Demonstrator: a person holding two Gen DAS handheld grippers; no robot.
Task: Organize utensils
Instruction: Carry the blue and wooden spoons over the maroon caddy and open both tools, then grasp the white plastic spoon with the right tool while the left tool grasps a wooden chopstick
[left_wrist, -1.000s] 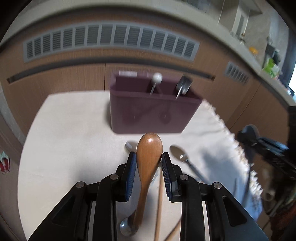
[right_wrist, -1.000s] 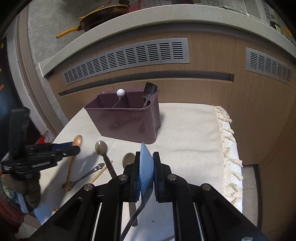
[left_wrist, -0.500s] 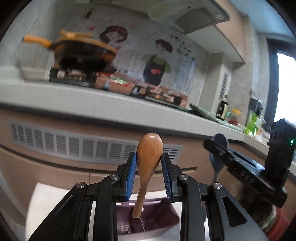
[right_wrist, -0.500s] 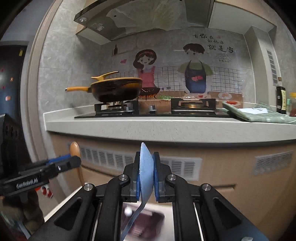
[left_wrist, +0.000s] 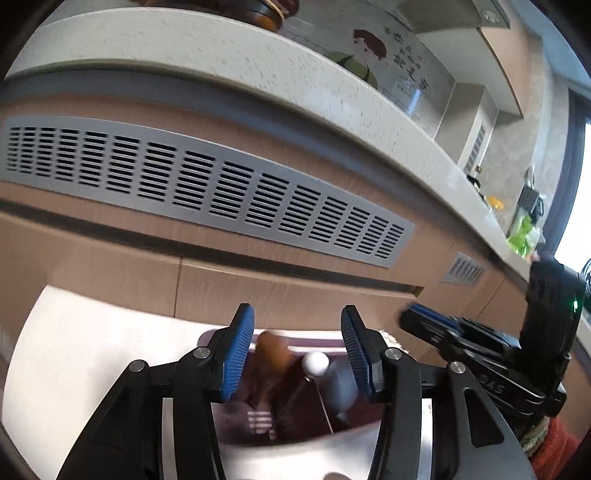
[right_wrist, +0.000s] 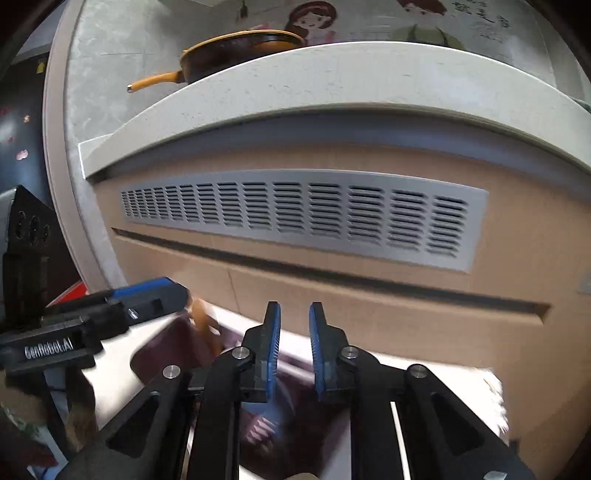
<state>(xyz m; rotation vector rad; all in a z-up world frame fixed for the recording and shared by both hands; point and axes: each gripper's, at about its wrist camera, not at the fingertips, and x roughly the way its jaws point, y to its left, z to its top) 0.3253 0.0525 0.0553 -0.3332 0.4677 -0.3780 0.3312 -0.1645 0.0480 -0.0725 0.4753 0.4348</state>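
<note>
My left gripper (left_wrist: 297, 347) hovers over the purple utensil bin (left_wrist: 317, 338), jaws opening wide with nothing between the pads. Below it the wooden spoon (left_wrist: 273, 350) stands blurred inside the bin, beside a white ball-tipped utensil (left_wrist: 316, 362). My right gripper (right_wrist: 294, 343) is over the same bin (right_wrist: 162, 354), jaws opening, pads apart and bare. A blue spoon (right_wrist: 271, 410) shows as a blur below its left pad, down in the bin. Each gripper appears in the other's view: the right gripper (left_wrist: 417, 317) and the left gripper (right_wrist: 173, 291), with the wooden spoon (right_wrist: 205, 321) beside it.
The bin stands on a white cloth (left_wrist: 92, 350) with a fringed edge (right_wrist: 495, 391). Just behind rises a wooden cabinet front with a grey vent grille (left_wrist: 207, 184) under a pale counter (right_wrist: 332, 70). A pan (right_wrist: 236, 48) sits on the counter.
Both grippers rose from the cloth, came over the bin and tipped down. Both jaws opened; the wooden spoon and the blue spoon left the pads and are now in the bin.
</note>
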